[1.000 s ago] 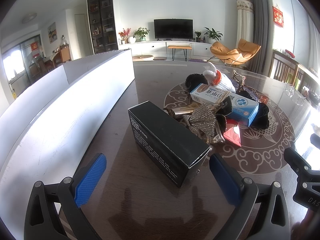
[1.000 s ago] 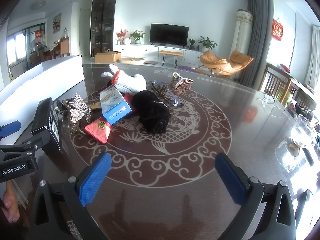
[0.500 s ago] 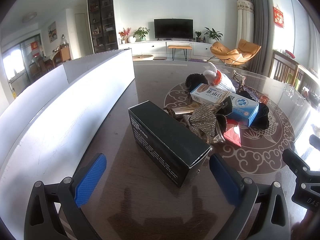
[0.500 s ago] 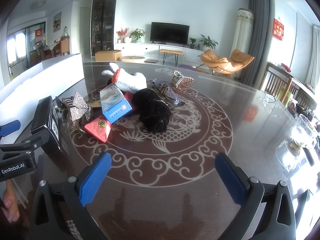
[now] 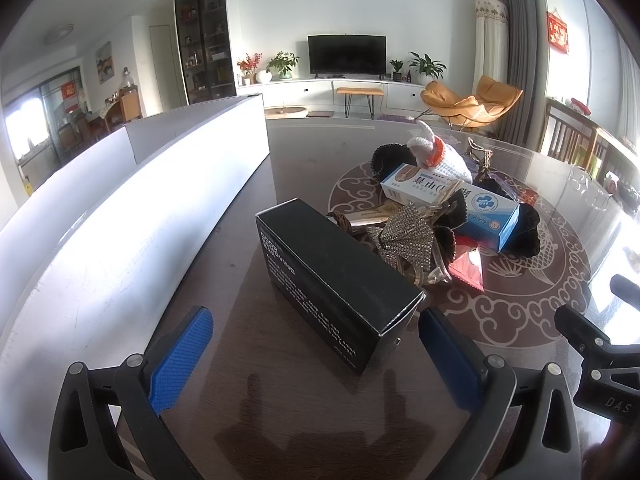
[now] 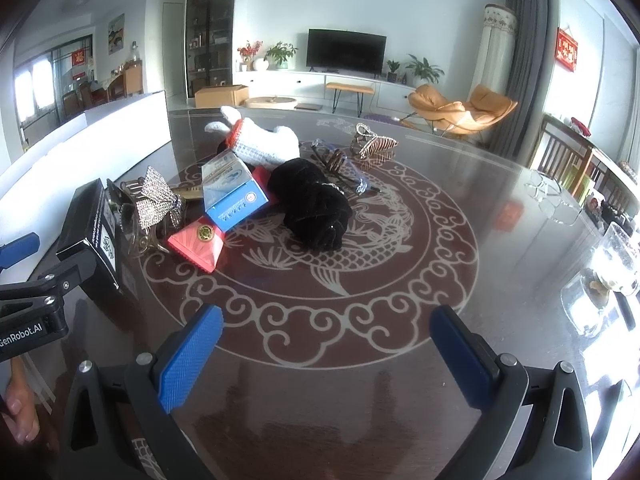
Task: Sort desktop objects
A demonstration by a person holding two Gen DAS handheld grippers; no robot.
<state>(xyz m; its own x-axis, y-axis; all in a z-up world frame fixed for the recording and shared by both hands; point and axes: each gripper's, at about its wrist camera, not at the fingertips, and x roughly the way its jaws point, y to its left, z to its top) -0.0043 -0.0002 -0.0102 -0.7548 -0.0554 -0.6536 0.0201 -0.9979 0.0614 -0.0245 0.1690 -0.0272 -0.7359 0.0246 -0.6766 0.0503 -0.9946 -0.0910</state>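
A long black box (image 5: 336,280) lies on the dark table just ahead of my open left gripper (image 5: 316,354), its near end between the blue fingertips without touching them. Behind it sits a pile: a rhinestone bow clip (image 5: 408,236), a blue-and-white medicine box (image 5: 448,198), a red packet (image 5: 466,266), black fabric (image 6: 314,204) and a white knitted toy (image 6: 264,144). My right gripper (image 6: 324,354) hangs open over bare table, well short of the pile. The black box (image 6: 90,228) stands at the left of the right wrist view.
A long white bin wall (image 5: 132,216) runs along the table's left side. A hair claw (image 6: 374,146) and glasses (image 6: 344,168) lie beyond the pile. Glassware (image 6: 604,276) stands at the right edge. The left gripper's body (image 6: 32,308) and a hand (image 6: 20,408) show at far left.
The right wrist view has crept slightly forward toward the pile. The left gripper and the black box have stayed put.
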